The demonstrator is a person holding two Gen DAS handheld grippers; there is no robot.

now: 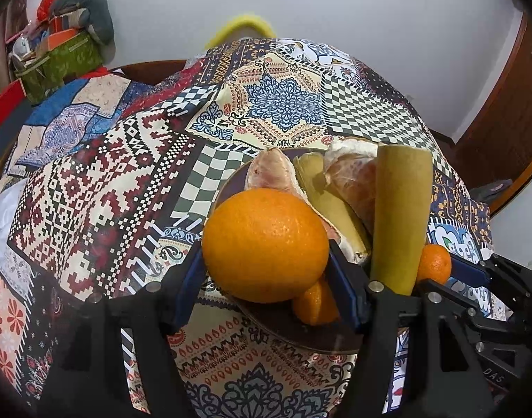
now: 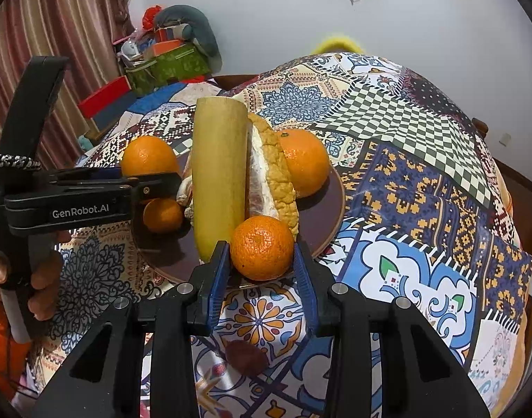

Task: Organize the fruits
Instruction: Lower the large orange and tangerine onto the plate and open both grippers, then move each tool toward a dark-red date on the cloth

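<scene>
The left gripper (image 1: 266, 264) points down, its blue fingers (image 1: 346, 292) pressed around something. The right gripper (image 2: 262, 261) points down too, squeezing something smaller.

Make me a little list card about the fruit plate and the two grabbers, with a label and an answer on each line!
plate: dark round plate on a patchwork tablecloth
big orange: between the blue pads of the left gripper, which are closed on its sides
small orange: at the plate's near edge, held between the pads of the right gripper
other round oranges: three more show in the right wrist view
tall yellow piece: yellow-green fruit in the middle
peeled fruit: pale, peeled segments beside the yellow piece
</scene>
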